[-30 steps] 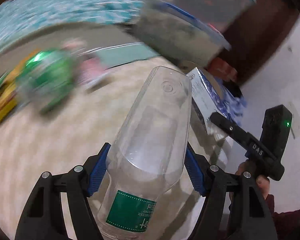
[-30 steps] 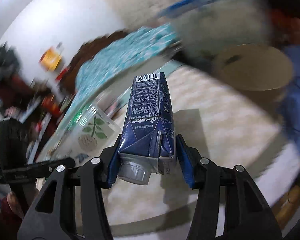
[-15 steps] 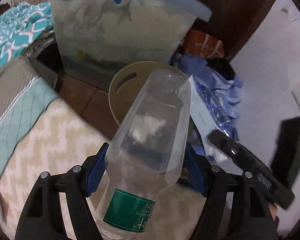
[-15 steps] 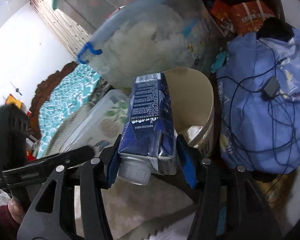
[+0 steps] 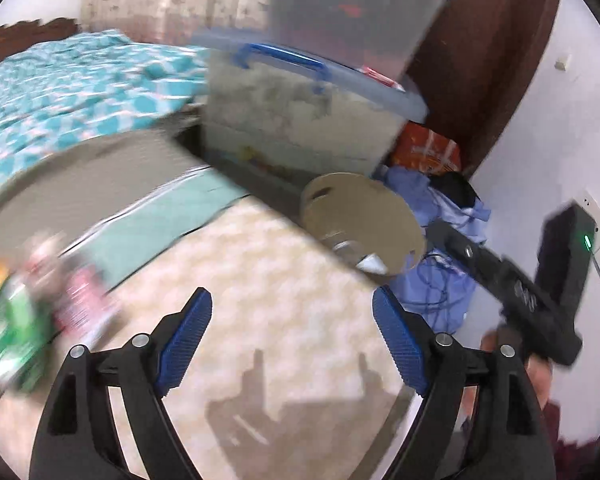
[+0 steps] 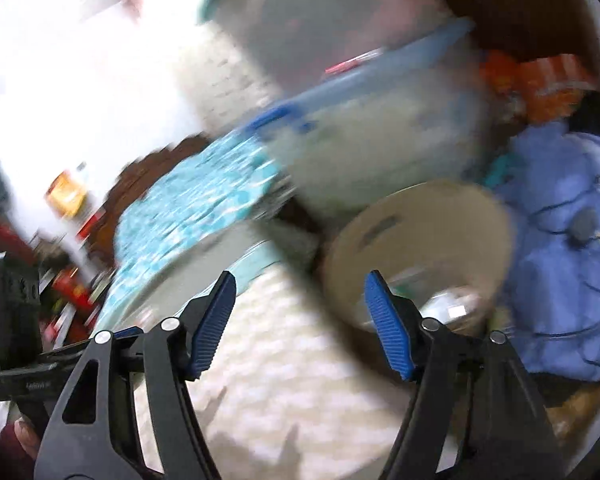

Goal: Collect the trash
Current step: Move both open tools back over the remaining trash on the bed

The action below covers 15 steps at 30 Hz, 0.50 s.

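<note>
Left wrist view is blurred by motion, but the big things can be read. Largest is the bed with a turquoise patterned cover (image 5: pixel 72 84) at the upper left, and below it a cream rug with a zigzag pattern (image 5: pixel 268 292) fills the middle. Behind the rug stands a clear storage box with a blue lid and blue handle (image 5: pixel 300 120), and another clear box (image 5: pixel 360 8) is stacked on top of it. To the right of these lies a heap of blue cloth with cables (image 5: pixel 444 280), and an orange packet (image 5: pixel 428 152) is above it.

Between the storage box and the blue cloth, just at the edge of the rug, stands the beige trash bin (image 5: pixel 364 220). Some pale and shiny things lie inside it, too blurred to name; in the right wrist view the bin (image 6: pixel 420 236) shows the same unclear contents near its bottom.

Over the rug is the left gripper (image 5: pixel 292 332), spread wide, with nothing between its blue pads. Facing the bin, the right gripper (image 6: pixel 300 320) is also released and empty; the bin rim is partly behind its right finger.

At the left edge of the rug a green can or packet (image 5: pixel 12 332) and a pink-white wrapper (image 5: pixel 80 304) lie close together, both very blurred.
</note>
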{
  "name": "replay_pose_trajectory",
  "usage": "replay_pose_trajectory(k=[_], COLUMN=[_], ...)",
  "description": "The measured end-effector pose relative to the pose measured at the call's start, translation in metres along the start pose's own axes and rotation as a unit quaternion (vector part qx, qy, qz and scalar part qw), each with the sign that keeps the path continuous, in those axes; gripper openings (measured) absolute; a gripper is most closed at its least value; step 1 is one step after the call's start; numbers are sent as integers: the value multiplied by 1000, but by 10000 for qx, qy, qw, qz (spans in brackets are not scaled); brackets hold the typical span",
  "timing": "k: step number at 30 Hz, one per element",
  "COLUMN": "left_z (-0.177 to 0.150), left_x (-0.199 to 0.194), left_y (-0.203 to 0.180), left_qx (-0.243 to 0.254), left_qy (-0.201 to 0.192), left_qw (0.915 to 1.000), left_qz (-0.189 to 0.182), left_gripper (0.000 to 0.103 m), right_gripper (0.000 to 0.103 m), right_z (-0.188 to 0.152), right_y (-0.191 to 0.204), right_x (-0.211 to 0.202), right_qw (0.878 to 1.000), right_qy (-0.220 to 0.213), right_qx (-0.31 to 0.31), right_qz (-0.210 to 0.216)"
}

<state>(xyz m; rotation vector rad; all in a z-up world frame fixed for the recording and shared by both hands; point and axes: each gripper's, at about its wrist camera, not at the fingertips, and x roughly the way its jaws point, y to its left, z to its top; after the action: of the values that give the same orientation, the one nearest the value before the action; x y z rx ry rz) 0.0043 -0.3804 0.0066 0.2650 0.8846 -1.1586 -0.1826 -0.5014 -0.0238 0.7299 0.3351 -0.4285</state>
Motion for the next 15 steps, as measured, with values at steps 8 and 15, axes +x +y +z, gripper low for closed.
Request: replay_pose_trajectory(k=[8, 15], left_z=[-94, -169], left_x=[-122, -198], left_y=[162, 295], left_qx=[-1558, -3332], left_qy=[-356, -581], left_qw=[9804, 9225], left_qz=[1152, 1861], left_gripper=[79, 78], right_gripper=[45, 47], right_z=[-55, -98], right_y=[144, 303], right_x=[93, 159], right_qw=[9691, 9135], right_qy=[1704, 2516], right_qx=[-796, -2377], right_qz=[1594, 2140])
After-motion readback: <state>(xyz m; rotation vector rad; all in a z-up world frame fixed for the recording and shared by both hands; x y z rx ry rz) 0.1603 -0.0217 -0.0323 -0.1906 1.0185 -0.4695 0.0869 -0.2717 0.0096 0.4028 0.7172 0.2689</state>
